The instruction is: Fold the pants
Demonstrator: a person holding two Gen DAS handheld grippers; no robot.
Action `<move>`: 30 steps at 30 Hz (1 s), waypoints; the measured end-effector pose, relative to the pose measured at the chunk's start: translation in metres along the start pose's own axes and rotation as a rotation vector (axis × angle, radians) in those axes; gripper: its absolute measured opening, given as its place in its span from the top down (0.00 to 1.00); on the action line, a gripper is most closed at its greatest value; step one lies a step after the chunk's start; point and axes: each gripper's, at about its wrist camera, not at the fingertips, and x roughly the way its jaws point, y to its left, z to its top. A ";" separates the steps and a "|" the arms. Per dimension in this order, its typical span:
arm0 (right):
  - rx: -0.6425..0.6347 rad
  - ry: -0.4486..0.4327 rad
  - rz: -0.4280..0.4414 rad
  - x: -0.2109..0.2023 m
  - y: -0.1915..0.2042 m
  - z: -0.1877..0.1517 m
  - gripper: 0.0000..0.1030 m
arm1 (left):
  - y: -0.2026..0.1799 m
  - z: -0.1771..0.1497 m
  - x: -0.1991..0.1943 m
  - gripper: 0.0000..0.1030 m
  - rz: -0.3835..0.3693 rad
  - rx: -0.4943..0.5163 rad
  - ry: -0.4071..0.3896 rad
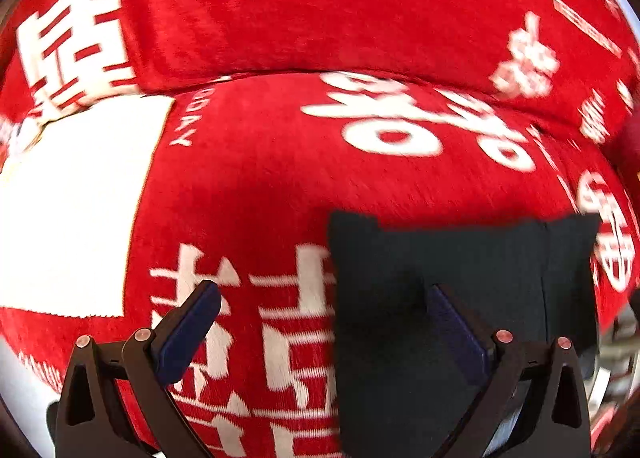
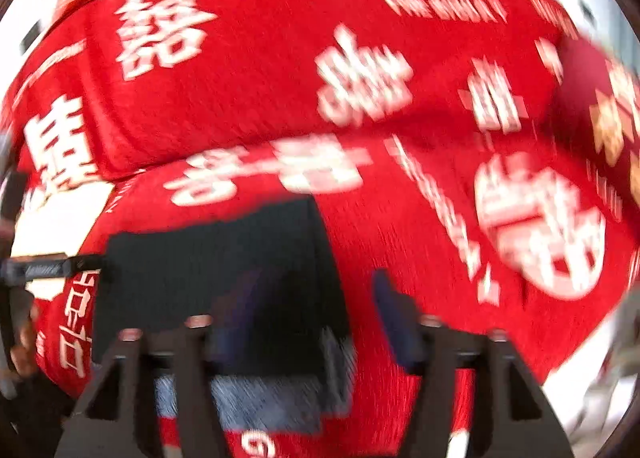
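One pair of dark pants (image 1: 460, 298), folded into a flat block, lying on a red blanket (image 1: 320, 17) printed with white characters. Two grippers: left gripper (image 1: 324, 322), fingers spread wide, nothing between them, one finger over the pants. Right gripper (image 2: 316, 322), fingers parted, empty, above the pants' edge; view blurred.
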 end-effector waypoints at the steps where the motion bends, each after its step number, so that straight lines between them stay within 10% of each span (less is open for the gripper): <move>1: -0.052 -0.003 0.022 0.008 0.014 0.009 0.24 | 0.002 0.005 0.005 0.00 0.037 -0.023 0.011; 11: 0.004 0.284 0.120 0.144 0.009 0.009 0.18 | 0.000 0.015 0.053 0.00 0.153 -0.026 0.069; 17: -0.001 0.272 0.108 0.140 0.011 0.007 0.16 | -0.011 0.014 0.054 0.00 0.187 0.030 0.045; 24: -0.072 0.163 0.071 0.054 0.025 -0.013 0.15 | 0.006 -0.023 -0.004 0.00 -0.071 -0.004 0.079; 30: -0.151 0.246 -0.025 0.051 0.038 -0.073 0.15 | -0.013 -0.086 0.013 0.00 0.010 0.135 0.072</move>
